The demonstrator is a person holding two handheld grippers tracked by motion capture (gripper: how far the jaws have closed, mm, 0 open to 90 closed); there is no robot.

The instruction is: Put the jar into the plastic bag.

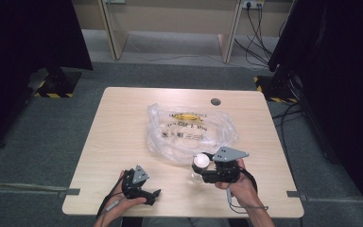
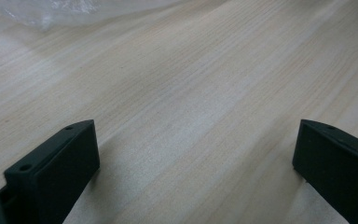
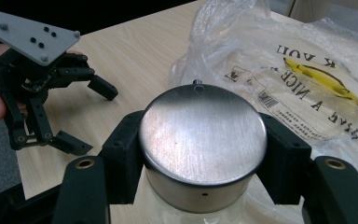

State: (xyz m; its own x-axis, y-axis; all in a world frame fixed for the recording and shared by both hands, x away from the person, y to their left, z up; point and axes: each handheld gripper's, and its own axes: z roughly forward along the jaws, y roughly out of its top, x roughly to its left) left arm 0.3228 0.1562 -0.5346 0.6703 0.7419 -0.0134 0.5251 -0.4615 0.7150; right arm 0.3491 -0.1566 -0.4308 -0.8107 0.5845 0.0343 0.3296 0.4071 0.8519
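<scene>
Nearest, the right gripper (image 3: 200, 154) pinches a steel-lidded jar (image 3: 203, 135) above the pale wooden table (image 1: 123, 123), beside a clear plastic bag (image 1: 189, 125), while the left gripper (image 1: 144, 187) rests spread open over grey carpet-edged flooring (image 1: 52, 127).

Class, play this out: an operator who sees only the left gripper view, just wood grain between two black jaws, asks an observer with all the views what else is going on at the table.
Operator: What is my right claw doing?
Observer: The right claw is shut on a jar with a round metal lid, one jaw on either side of the lid.
Operator: Is that crinkled plastic at the top edge of my picture a bag?
Observer: Yes, a clear plastic bag with a yellow print and black lettering lies mid-table.
Operator: And my left claw?
Observer: The left claw is open, low over the table near its front edge, with nothing between its jaws.
</scene>
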